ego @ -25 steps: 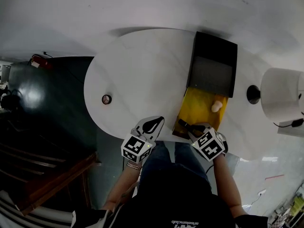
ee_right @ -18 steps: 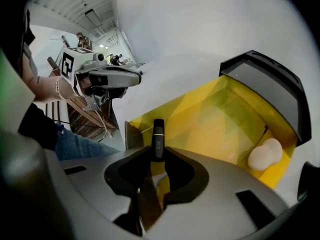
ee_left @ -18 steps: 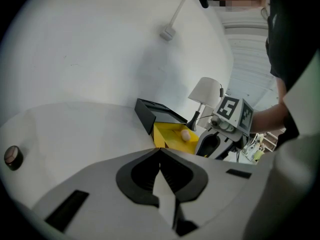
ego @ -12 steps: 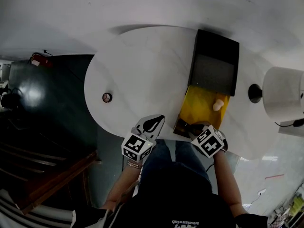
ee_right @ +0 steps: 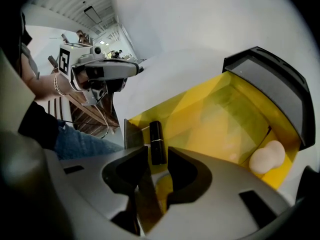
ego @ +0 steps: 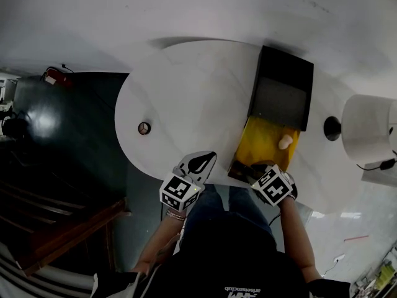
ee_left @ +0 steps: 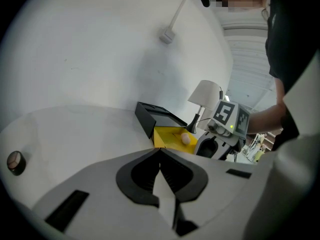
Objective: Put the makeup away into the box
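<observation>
An open yellow box (ego: 265, 140) with a black lid (ego: 280, 95) stands on the white table (ego: 186, 98). A beige makeup sponge (ee_right: 267, 156) lies at its far end. My right gripper (ee_right: 157, 155) hangs over the box's (ee_right: 220, 119) near end. Its jaws have just been opening, and a black lipstick (ee_right: 157, 140) lies between the fingertips on the box floor, with a small gap on each side. My left gripper (ego: 201, 161) is shut and empty at the table's front edge, left of the box. A small round compact (ego: 144, 128) sits alone at the table's left.
A white lamp shade (ego: 366, 128) and its black base (ego: 332, 128) stand right of the box. The person's legs are right under the table's near edge. Dark floor and wooden furniture lie to the left.
The lipstick that stuck out past the right gripper's tips over the box's near corner now shows less in the head view. Both grippers stay where they were.
</observation>
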Motion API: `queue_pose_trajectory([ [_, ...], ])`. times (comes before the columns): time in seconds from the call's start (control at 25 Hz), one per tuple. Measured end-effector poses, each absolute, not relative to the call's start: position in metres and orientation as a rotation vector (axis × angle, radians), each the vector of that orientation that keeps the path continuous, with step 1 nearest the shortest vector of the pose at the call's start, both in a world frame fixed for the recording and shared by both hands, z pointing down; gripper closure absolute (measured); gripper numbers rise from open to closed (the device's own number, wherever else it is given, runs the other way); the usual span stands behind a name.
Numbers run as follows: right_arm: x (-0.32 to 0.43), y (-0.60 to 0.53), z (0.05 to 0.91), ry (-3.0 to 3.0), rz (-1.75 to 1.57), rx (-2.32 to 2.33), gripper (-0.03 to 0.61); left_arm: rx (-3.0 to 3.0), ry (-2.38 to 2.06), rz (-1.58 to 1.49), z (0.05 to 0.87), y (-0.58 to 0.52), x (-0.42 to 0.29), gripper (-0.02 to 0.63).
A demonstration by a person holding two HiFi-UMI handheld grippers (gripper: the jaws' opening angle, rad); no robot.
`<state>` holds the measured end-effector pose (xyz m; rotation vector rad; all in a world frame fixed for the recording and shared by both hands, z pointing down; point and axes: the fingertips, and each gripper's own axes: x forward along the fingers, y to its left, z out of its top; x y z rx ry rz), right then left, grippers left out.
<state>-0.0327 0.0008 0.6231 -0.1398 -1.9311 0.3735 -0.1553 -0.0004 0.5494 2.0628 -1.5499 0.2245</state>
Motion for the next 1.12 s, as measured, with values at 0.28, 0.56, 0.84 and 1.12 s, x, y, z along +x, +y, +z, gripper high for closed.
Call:
queue_pose_trajectory([
  [0.28,-0.040,-0.013,0.608,-1.969,0.356,-0.096,0.436,2.078,-1.571,0.219,0.538,-0.004,-0.159,0.595],
  [0.56,-0.068,-0.032,0.581,-2.096,0.290,-0.008,0.488,2.092,-1.596,0.209,0.525,-0.002,-0.167,0.597],
  [0.84,-0.103,-0.029,0.554,-2.211,0.191,-0.019,0.524,2.080,-1.663,0.192,0.516,0.007,-0.190,0.595],
  [1.12,-0.139,-0.003,0.541,-2.256,0.139,-0.101,0.543,2.049,-1.713,0.191,0.516,0.029,-0.217,0.595],
])
